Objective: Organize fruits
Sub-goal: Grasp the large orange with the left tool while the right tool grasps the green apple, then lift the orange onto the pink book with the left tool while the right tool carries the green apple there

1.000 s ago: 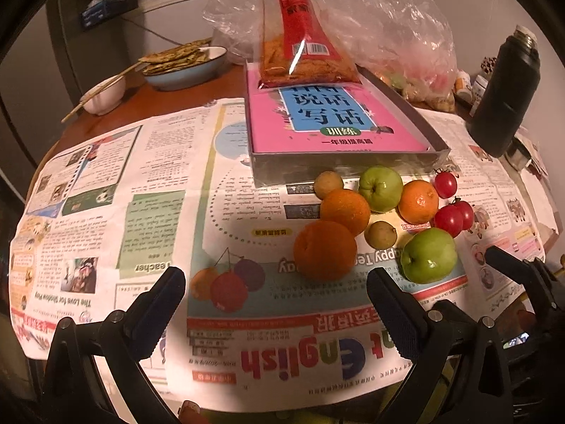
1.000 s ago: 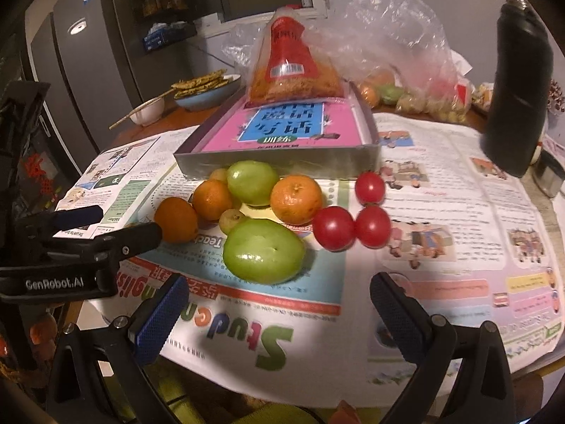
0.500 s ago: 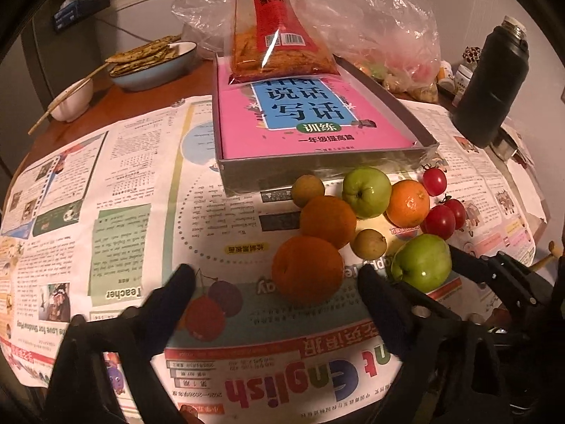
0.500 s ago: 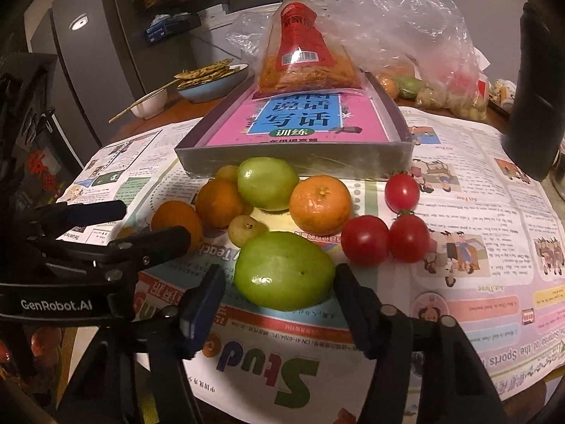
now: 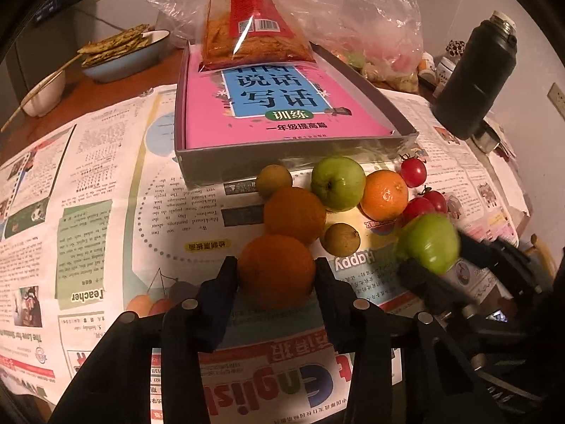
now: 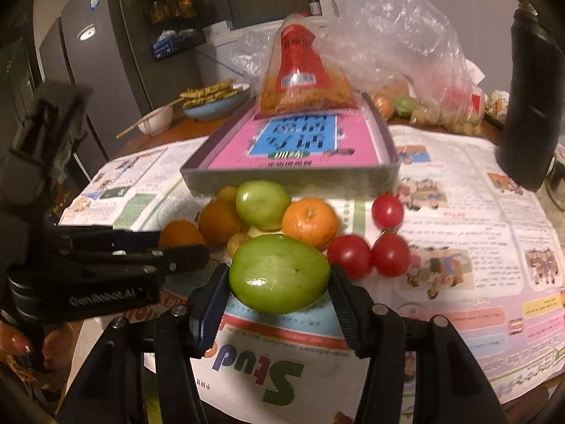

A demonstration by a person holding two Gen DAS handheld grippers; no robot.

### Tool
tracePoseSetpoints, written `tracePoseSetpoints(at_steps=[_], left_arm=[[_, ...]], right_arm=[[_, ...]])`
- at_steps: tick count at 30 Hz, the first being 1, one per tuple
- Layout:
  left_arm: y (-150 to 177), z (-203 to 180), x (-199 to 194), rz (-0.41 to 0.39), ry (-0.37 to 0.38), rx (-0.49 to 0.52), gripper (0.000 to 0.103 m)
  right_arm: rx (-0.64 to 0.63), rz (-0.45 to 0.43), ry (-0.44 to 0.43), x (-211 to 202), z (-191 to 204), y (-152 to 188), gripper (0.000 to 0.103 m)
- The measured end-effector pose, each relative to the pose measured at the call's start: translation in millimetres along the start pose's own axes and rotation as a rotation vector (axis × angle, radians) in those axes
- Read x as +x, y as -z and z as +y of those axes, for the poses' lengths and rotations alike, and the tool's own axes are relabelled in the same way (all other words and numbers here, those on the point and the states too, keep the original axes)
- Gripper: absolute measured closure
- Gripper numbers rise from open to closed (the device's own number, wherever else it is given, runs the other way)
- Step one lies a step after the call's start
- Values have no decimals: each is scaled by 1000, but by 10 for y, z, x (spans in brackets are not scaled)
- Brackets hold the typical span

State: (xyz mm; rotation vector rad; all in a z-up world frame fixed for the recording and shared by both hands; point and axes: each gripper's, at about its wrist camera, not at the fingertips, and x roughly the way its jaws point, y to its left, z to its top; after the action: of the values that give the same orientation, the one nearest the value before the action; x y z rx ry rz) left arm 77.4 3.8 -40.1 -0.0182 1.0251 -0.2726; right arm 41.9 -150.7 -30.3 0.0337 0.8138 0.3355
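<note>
1. Left gripper [image 5: 277, 275]: jaws have just been closing; they now clench the nearest orange [image 5: 277, 270], one pad on each side, fruit on the newspaper [image 5: 106, 183] on the counter.
2. Right gripper [image 6: 279, 282]: jaws have just been closing; they now grasp the big green fruit [image 6: 279, 279], pads against both ends.
3. Just beyond the left jaws: second orange [image 5: 295, 213], two small brownish fruits [image 5: 342, 239], green apple [image 5: 338, 183], mandarin [image 5: 384, 195].
4. Right of the right jaws: three tomatoes [image 6: 390, 254], close together.
5. Farther ahead of both jaws: grey tray [image 5: 282, 162] with pink book [image 5: 282, 113]; snack bag [image 5: 252, 28] on it; black flask [image 5: 476, 81] far right.
</note>
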Motion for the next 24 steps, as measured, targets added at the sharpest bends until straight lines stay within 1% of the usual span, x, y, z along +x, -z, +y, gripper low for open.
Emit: tracePoseSetpoints(at_steps=[5,10,19,24], left_arm=[[-15,25,-57,-10,-20,-5,59],[-116,110,-209,-58,-45,-18,59],[-467,296,-350,-122,-87,-56,59],[-700,315,-299,-136,-100,-58,59]], right_arm=[[11,-36,3,-85,-87,-93,47],[29,-80,14,-139,-219,-236,47],[34,-129,19,-36,-381,-598,47],[18,-133,11,113,-382,-779,47]])
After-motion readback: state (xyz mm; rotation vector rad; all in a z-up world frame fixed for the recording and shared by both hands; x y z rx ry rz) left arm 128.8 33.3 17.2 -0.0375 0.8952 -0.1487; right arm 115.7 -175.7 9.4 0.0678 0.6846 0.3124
